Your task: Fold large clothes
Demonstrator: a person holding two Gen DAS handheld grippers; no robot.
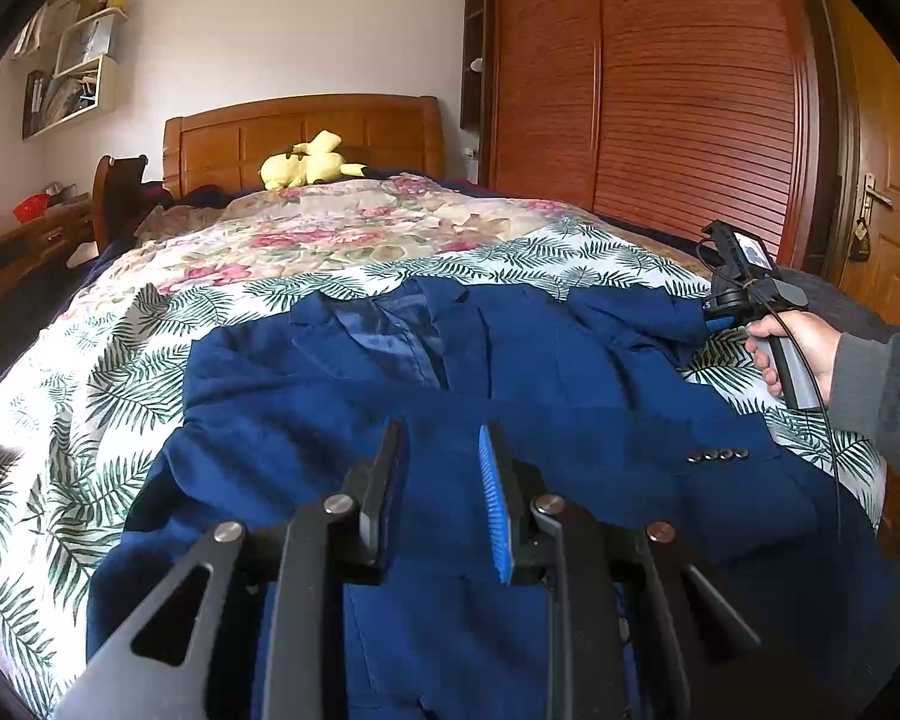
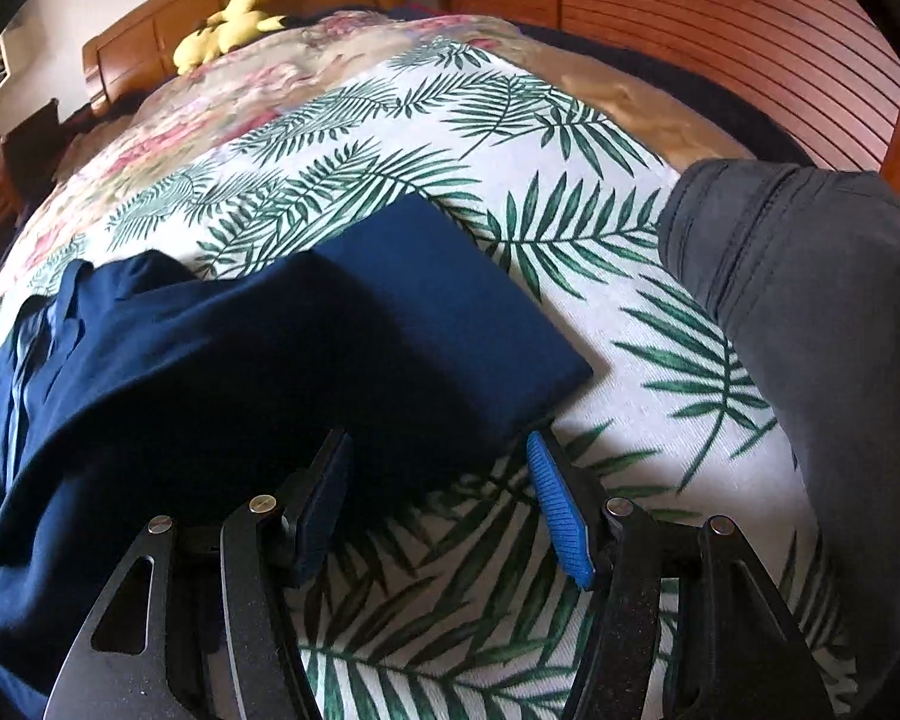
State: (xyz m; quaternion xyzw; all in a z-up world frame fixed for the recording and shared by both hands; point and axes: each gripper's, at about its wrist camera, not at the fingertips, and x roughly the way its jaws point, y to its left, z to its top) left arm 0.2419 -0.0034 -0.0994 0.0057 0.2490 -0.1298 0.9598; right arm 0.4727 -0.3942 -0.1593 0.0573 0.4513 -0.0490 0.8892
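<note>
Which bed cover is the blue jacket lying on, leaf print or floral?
The white cover with green palm leaves; the navy blue suit jacket lies on it. The pink floral quilt lies farther off, toward the headboard.

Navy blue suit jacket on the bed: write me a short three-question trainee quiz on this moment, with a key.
1. True or false: the right claw is clamped shut on the navy blue suit jacket.
2. Multiple choice: what lies against the wooden headboard? A. a yellow plush toy; B. a red pillow; C. a folded towel.
3. Fill in: the jacket lies on a white bed cover printed with green palm ___.

Key:
1. False. Its jaws stand apart around the end of a sleeve, and the pads are not pressing on it.
2. A.
3. leaves.
</note>
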